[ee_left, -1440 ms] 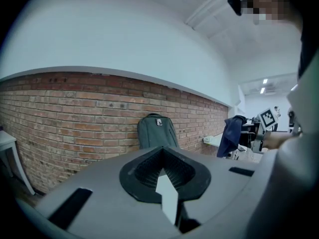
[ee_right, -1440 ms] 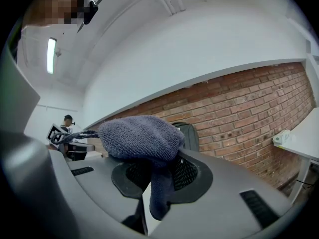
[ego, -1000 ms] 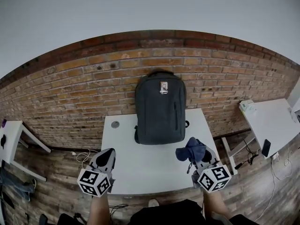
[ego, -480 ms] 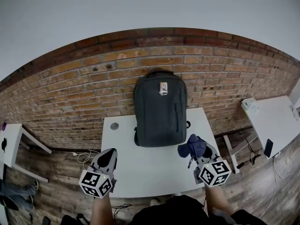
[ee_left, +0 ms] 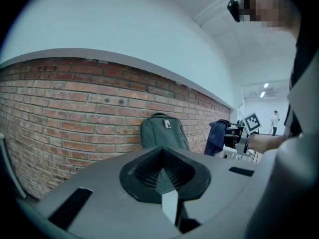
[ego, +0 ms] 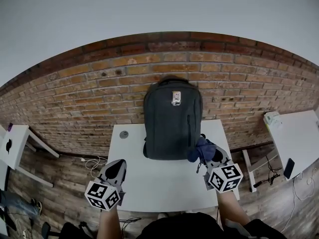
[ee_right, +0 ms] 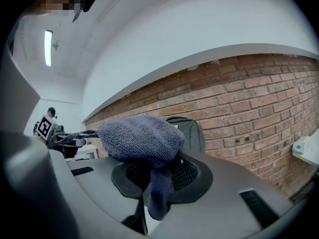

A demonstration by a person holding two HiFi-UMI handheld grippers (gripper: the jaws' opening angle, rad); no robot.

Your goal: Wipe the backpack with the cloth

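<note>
Backpack [ego: 172,119], dark grey, upright on white tabletop [ego: 164,183] against brick wall [ego: 89,93]; small tag [ego: 175,98] near its top (print too small to read). Right gripper [ego: 208,156]: fingers pinching blue cloth [ego: 201,148], held at the backpack's lower right edge, contact not discernible. Left gripper [ego: 114,171]: fingers pressed together, nothing between, over the tabletop's near left edge.
</note>
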